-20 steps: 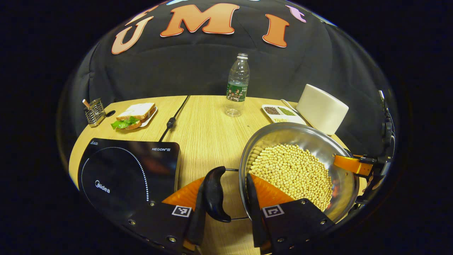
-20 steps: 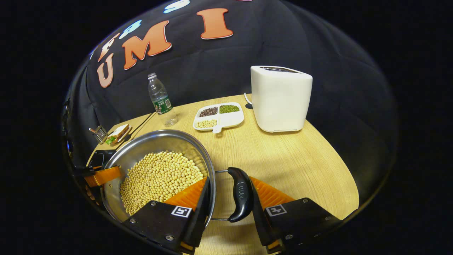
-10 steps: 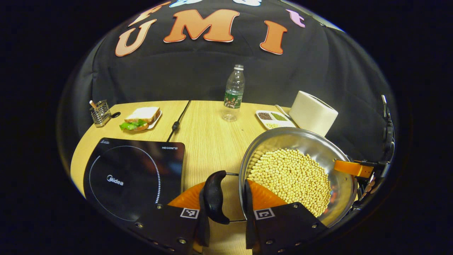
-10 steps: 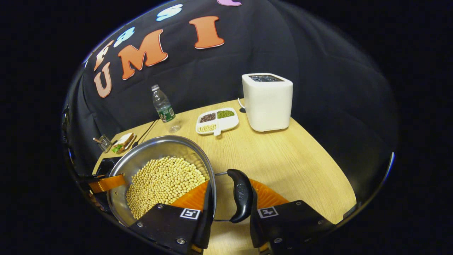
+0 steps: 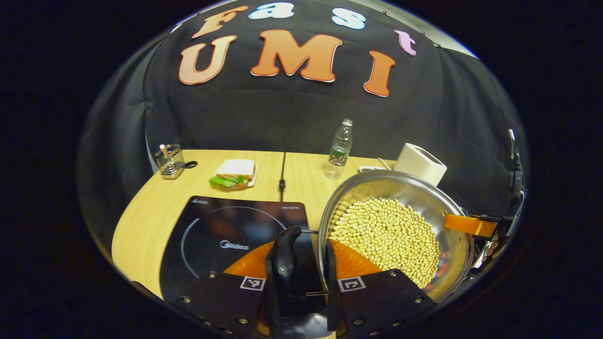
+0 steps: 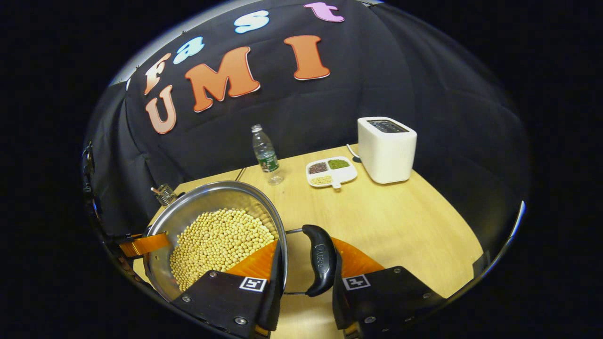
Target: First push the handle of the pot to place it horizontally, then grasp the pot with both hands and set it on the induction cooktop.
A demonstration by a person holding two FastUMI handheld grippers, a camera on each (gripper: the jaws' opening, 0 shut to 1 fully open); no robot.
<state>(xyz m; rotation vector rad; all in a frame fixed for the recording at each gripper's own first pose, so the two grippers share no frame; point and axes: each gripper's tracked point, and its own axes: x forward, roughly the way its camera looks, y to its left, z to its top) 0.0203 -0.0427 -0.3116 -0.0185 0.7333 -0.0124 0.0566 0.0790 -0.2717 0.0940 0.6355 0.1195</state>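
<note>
Shiny round metal pot [image 5: 400,188] full of pale yellow beans [image 5: 386,240] hangs between your two grippers, up off the light wooden table [image 6: 377,221]. You hold your left gripper [image 5: 301,278] at the pot's left side, with its jaws closed on the black curved handle [image 5: 285,254] there; one finger is outside the handle and the other is inside the pot's rim. You hold your right gripper [image 6: 304,275] at the other side the same way, clamped on the other black curved handle [image 6: 320,259]. In the left gripper view the right gripper reaches in from the far side of the pot. In that view the flat black induction cooktop [image 5: 226,235] lies on the table under the left handle and to its left. You can't tell how high the pot is over it. Farther back on the table are a sandwich on a small plate [image 5: 234,173], a wire metal holder [image 5: 169,162], a clear plastic water bottle [image 6: 266,155], a white tray with three kinds of beans [image 6: 330,172] and a white boxy toaster [image 6: 386,150]. A black cord [image 5: 282,174] runs back from the cooktop.
</note>
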